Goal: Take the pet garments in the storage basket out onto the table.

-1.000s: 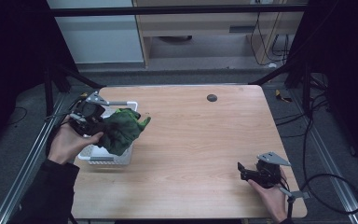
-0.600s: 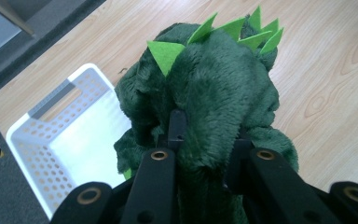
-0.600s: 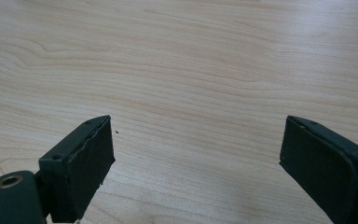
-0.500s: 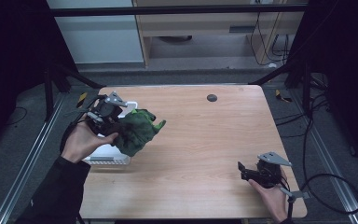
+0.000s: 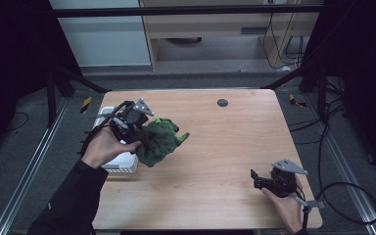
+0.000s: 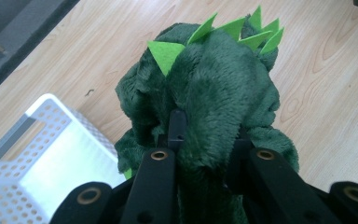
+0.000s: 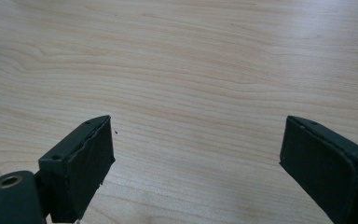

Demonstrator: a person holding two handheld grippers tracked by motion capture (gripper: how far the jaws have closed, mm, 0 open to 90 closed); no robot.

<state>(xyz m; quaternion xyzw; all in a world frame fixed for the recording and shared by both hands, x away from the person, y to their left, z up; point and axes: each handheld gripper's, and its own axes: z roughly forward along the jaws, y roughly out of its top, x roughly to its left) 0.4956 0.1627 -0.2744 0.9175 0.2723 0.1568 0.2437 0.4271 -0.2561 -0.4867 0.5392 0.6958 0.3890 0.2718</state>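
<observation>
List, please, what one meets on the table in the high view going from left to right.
White basket → left gripper → green plush dinosaur → dark round spot → right gripper.

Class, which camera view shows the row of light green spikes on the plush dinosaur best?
The left gripper view: the spikes stand sharp and close along the green plush dinosaur, clamped in the left gripper. The high view shows the dinosaur small beside the white basket, its spikes hard to make out. The right gripper view faces bare table.
</observation>
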